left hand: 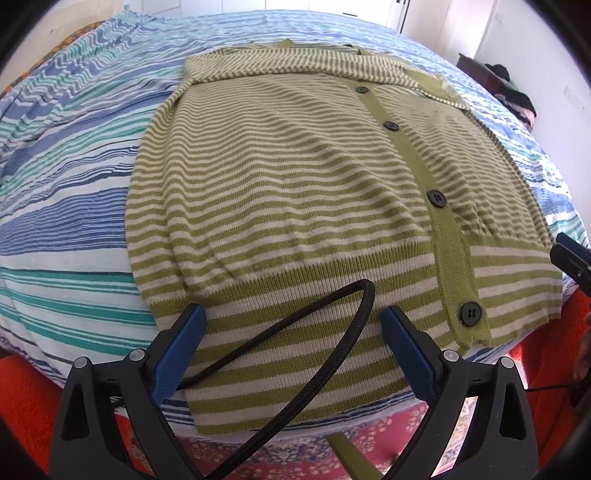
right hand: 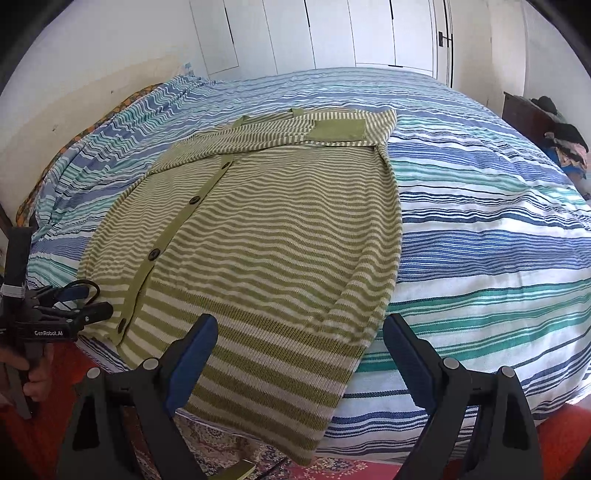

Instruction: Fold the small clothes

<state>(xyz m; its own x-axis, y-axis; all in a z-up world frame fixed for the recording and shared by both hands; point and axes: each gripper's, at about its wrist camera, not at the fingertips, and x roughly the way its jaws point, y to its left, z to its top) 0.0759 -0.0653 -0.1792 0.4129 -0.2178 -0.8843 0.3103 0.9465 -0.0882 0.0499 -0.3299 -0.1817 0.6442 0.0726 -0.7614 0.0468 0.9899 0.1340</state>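
Observation:
A green and cream striped cardigan [left hand: 288, 192] with black buttons lies flat on the bed, front up, both sleeves folded across its chest; its hem hangs over the near edge. It also shows in the right wrist view [right hand: 266, 229]. My left gripper [left hand: 293, 325] is open and empty above the hem's left part. My right gripper [right hand: 299, 332] is open and empty above the hem's right part; its tip shows in the left wrist view [left hand: 570, 258]. The left gripper shows at the left of the right wrist view [right hand: 79, 297].
The bed has a blue, teal and white striped cover [right hand: 480, 221]. A black cable [left hand: 314, 339] loops between the left fingers. A red patterned rug [left hand: 29, 406] lies below the bed edge. A dark stand with piled clothes [right hand: 554, 133] is at the far right. White wardrobe doors [right hand: 332, 33] are behind.

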